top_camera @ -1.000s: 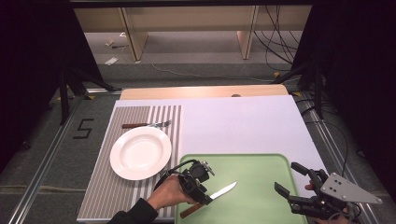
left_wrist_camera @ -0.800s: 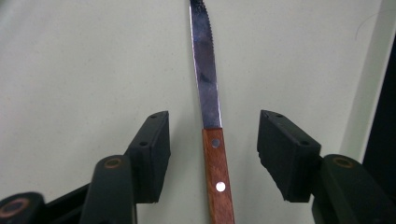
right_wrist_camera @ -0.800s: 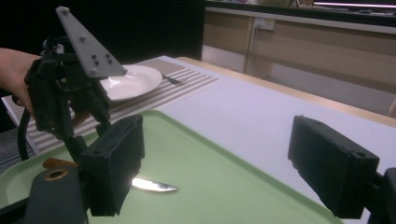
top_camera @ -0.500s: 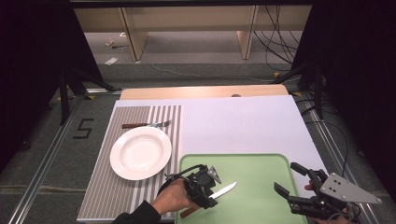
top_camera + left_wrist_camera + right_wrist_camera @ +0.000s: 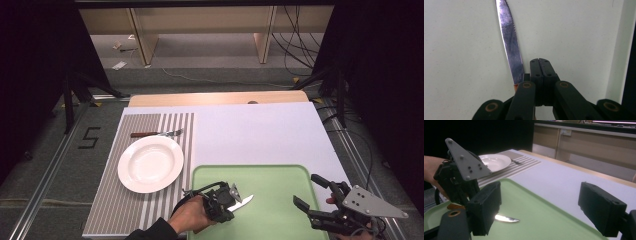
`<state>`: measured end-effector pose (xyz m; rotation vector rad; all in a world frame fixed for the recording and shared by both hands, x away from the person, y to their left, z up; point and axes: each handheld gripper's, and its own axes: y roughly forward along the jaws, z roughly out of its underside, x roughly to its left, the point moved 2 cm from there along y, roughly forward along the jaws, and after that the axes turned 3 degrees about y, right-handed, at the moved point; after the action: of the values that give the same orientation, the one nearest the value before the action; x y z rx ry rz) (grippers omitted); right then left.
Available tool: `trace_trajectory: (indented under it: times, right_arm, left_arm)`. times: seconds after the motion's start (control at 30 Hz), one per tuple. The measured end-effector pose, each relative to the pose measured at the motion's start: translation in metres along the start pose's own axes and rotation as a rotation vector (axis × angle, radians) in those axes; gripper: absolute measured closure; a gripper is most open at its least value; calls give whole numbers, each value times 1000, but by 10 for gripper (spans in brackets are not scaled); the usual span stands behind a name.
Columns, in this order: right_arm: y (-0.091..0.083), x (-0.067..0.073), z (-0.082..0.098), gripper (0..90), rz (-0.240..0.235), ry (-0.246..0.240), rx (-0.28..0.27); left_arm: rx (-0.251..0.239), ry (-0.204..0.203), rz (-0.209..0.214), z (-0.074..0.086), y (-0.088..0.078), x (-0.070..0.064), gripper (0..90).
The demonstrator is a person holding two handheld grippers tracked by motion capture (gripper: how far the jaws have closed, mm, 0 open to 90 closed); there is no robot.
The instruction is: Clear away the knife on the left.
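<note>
A steel knife [image 5: 245,201] with a brown handle lies on the green tray [image 5: 280,175] near its front left. My left gripper [image 5: 234,193] is low over it, held in a hand. In the left gripper view the gripper [image 5: 539,61] has its jaws pressed flat together, and the knife blade [image 5: 510,42] runs along their left side, not between the tips. My right gripper [image 5: 306,190] stands open at the tray's front right with nothing between its fingers. Through its wide gap [image 5: 541,207] I see the knife blade [image 5: 506,219] on the tray [image 5: 544,220].
A white plate [image 5: 150,164] sits on a striped placemat [image 5: 107,210] left of the tray. A fork [image 5: 157,133] lies just beyond the plate. A pale mat [image 5: 250,135] covers the table behind the tray. Shelving stands past the far edge.
My left gripper has slid a little to the right along the knife, and the hand now hides the brown handle. The knife tip and the right gripper have stayed put.
</note>
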<state>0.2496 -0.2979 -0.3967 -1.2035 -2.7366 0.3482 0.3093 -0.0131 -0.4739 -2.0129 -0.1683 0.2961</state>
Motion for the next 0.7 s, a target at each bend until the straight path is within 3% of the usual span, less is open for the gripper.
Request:
trace_trajectory:
  times: [0.5,0.7]
  right_arm:
    - [0,0,0,197,-5,0,-5]
    - [0,1,0,198,0,-4,-2]
  left_arm:
    - [10,-46,-34,3,2,11,895]
    - [27,-63,-71,10,-2,19,895]
